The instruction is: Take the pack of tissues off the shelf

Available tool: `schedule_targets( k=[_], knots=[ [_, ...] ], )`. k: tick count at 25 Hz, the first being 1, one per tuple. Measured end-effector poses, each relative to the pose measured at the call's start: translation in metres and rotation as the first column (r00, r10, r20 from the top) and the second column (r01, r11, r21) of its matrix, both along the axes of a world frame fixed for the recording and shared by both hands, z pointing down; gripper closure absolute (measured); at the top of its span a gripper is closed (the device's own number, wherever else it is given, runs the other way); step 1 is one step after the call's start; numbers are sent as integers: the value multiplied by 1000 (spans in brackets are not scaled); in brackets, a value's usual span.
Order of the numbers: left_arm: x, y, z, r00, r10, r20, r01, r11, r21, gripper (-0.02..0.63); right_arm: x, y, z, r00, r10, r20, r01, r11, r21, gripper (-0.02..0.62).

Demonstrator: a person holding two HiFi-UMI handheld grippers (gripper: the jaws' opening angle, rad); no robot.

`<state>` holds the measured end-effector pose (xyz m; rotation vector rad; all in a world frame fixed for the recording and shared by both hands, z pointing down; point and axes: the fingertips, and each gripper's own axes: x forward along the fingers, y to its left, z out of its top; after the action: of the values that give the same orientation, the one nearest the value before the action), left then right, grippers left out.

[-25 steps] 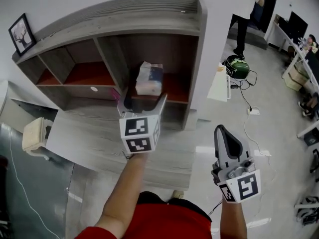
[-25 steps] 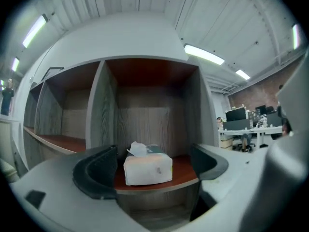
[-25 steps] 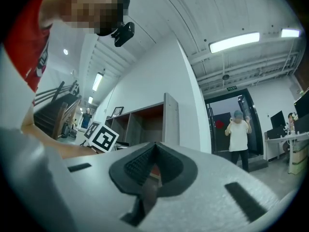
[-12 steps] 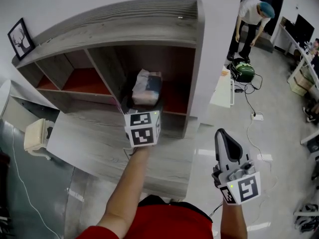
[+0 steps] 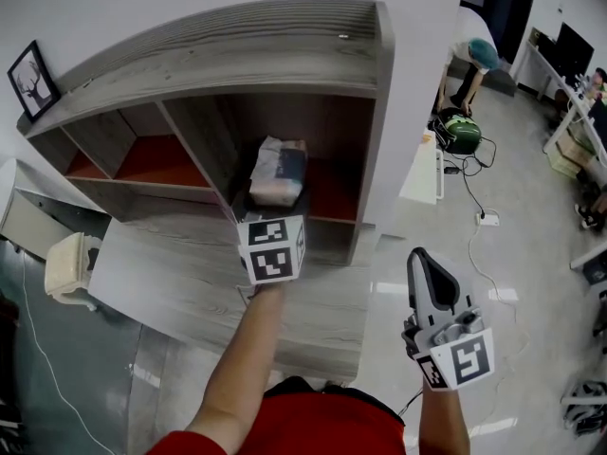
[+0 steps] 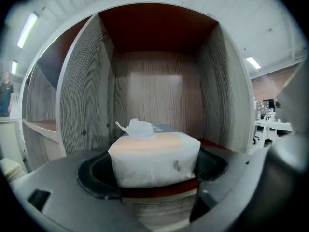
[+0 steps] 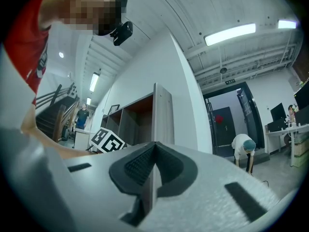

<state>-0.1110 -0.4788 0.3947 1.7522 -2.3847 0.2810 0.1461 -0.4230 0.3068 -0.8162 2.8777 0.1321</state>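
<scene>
The pack of tissues point(image 5: 278, 172), white with a tuft of tissue on top, lies on the red floor of the right compartment of the grey wooden shelf point(image 5: 285, 41). My left gripper point(image 5: 273, 207) reaches into that compartment. In the left gripper view the pack point(image 6: 154, 156) sits between the jaws of the left gripper point(image 6: 153, 180). The jaws are open, with dark pad showing on both sides of the pack. My right gripper point(image 5: 425, 256) hangs low at the right, away from the shelf. It is shut and holds nothing, its pads point(image 7: 145, 166) meeting.
A grey wooden tabletop point(image 5: 171, 273) lies below the shelf front. A cream box point(image 5: 68, 259) sits at its left end, and a framed picture point(image 5: 28, 76) stands on the shelf top. A person point(image 5: 471, 57) bends over a green bag point(image 5: 457, 131), with cables on the floor.
My left gripper has moved forward into the compartment, and its jaws now stand on either side of the pack. The person at the back has bent down. The right gripper barely moved.
</scene>
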Motion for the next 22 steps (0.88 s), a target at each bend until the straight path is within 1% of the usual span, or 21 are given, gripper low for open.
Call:
schedule_targets(
  k=[4, 10, 13, 17, 22],
  knots=[
    [7, 9, -5, 999, 41, 0, -41, 999, 27, 166, -1, 2, 1, 1000, 7, 7, -7, 1000, -13, 591],
    [20, 41, -25, 994, 105, 8, -105, 990, 95, 167, -14, 17, -3, 1000, -1, 10, 1, 1000, -9, 591],
    [32, 65, -41, 989, 148, 28, -150, 979, 136, 167, -21, 29, -4, 1000, -5, 17, 5, 1000, -10, 591],
    [49, 102, -60, 978, 205, 47, -211, 959, 191, 167, -25, 45, -4, 999, -5, 32, 5, 1000, -21, 591],
    [58, 147, -81, 968, 246, 45, -249, 931, 268, 167, -30, 66, -2, 999, -12, 32, 13, 1000, -26, 591]
  ],
)
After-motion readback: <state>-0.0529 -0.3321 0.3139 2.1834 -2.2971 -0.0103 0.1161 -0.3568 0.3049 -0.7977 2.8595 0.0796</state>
